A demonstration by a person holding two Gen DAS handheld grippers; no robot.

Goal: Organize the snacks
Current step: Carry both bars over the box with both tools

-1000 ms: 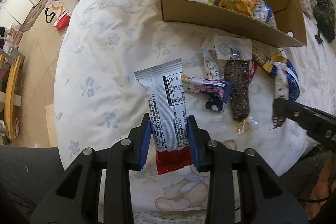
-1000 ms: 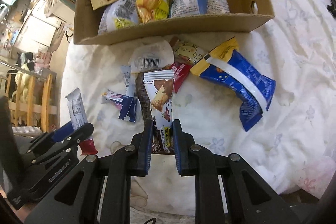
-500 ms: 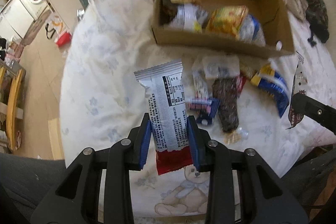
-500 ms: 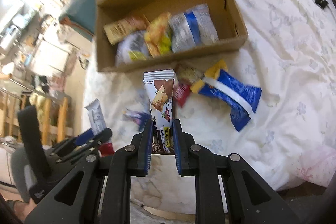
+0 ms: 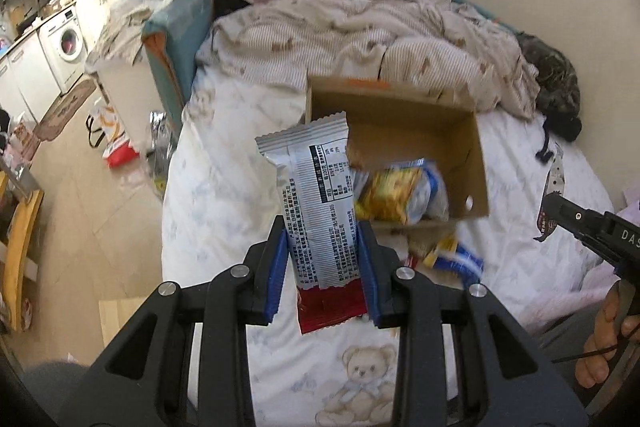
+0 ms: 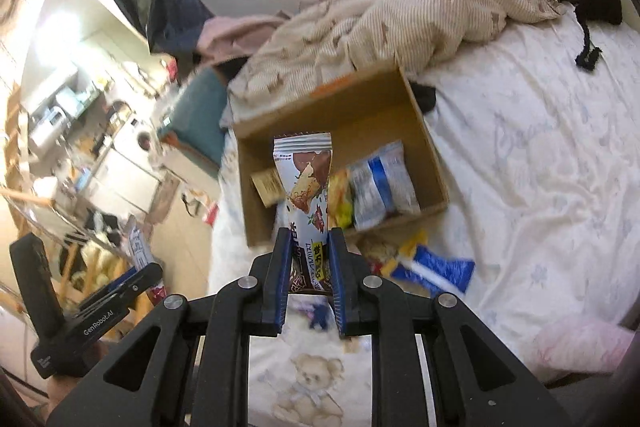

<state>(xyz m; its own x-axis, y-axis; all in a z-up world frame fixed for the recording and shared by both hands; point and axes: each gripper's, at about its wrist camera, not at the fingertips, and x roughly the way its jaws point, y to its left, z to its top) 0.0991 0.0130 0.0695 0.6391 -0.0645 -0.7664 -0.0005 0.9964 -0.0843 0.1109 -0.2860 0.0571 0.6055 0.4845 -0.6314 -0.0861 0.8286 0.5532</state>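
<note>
- My left gripper [image 5: 323,269] is clamping a silver snack packet [image 5: 316,203] with a red bottom edge, blue pads pressing both its sides, and it is standing upright above the bedsheet [image 5: 224,187].
- My right gripper [image 6: 309,277] is pinching a white-and-brown chocolate snack packet [image 6: 306,187], also upright between the pads.
- Both packets are hanging in the air in front of the open cardboard box [image 6: 424,139] that is sitting on the bed.
- Inside the box a yellow bag [image 5: 390,193] and a blue-and-white bag [image 6: 380,187] are lying side by side.
- A blue-and-yellow packet [image 6: 432,265] is lying on the sheet just outside the box's near wall.
- A striped blanket [image 6: 420,7] is bunching up behind the box.
</note>
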